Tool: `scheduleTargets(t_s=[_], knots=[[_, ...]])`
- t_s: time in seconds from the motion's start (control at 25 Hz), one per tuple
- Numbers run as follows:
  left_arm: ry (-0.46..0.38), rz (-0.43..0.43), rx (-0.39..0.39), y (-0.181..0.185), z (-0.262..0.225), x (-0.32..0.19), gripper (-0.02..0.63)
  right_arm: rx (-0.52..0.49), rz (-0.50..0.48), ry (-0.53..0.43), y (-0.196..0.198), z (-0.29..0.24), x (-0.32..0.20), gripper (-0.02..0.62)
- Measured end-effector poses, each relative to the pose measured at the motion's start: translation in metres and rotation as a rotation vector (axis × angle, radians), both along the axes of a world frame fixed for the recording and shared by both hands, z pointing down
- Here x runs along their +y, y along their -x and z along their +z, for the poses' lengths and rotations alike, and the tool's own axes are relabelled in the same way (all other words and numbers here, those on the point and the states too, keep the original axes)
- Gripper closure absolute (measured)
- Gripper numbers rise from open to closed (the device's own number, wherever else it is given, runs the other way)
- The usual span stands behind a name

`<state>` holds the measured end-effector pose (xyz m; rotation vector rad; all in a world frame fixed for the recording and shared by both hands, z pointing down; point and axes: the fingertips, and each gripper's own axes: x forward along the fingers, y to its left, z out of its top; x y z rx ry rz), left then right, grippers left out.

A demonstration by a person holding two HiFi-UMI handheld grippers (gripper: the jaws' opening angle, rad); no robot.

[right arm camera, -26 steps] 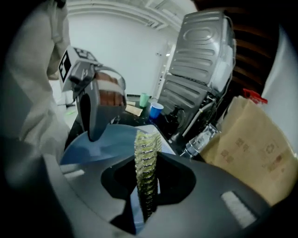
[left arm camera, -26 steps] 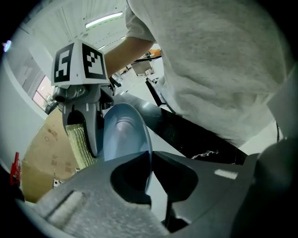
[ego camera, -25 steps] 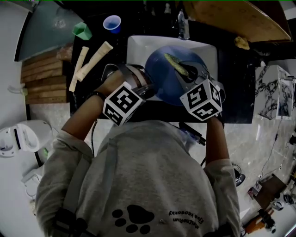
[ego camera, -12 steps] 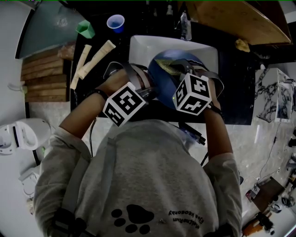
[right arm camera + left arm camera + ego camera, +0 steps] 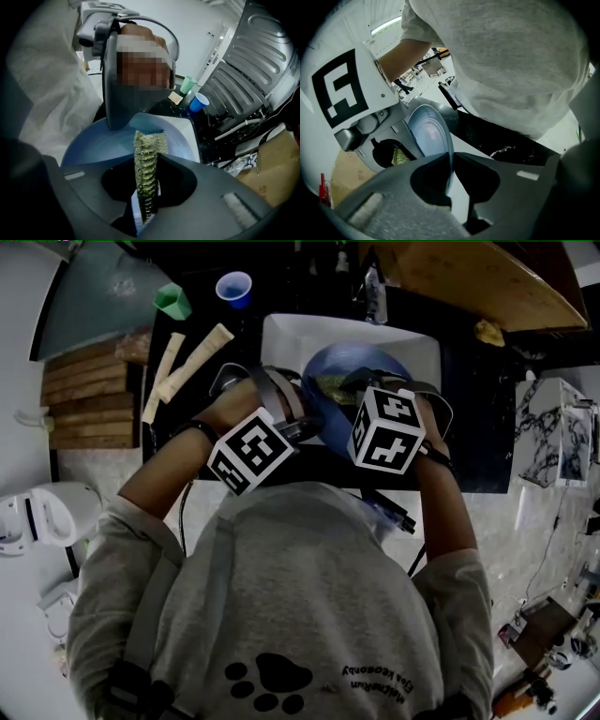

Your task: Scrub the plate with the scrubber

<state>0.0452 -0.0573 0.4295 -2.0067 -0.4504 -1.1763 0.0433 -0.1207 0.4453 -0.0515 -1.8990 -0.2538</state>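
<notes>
Plate [image 5: 361, 357] tilted on edge over white sink [image 5: 281, 334], at far middle of counter. Left gripper [image 5: 451, 161] pinches plate's rim, jaws just eased wider, rim still between them. Right gripper [image 5: 146, 159] clamped on green scrubber [image 5: 150, 140], set against plate's face.

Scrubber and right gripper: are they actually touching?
Touching. The right gripper view shows the scrubber squeezed between the two jaws of the right gripper.
</notes>
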Motion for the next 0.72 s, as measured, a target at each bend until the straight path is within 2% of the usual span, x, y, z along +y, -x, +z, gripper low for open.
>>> scheduleTargets(t_s=[0.4,0.72], knots=[[-0.014,-0.01,0.002,0.004,0.007,0.003,0.571,0.039,-0.082,0.183,-0.006,-0.006,0.047,0.529],[-0.026,-0.039,-0.015,0.01,0.014,-0.002,0.571,0.044,-0.093,0.308,-0.015,-0.013,0.072,0.529]])
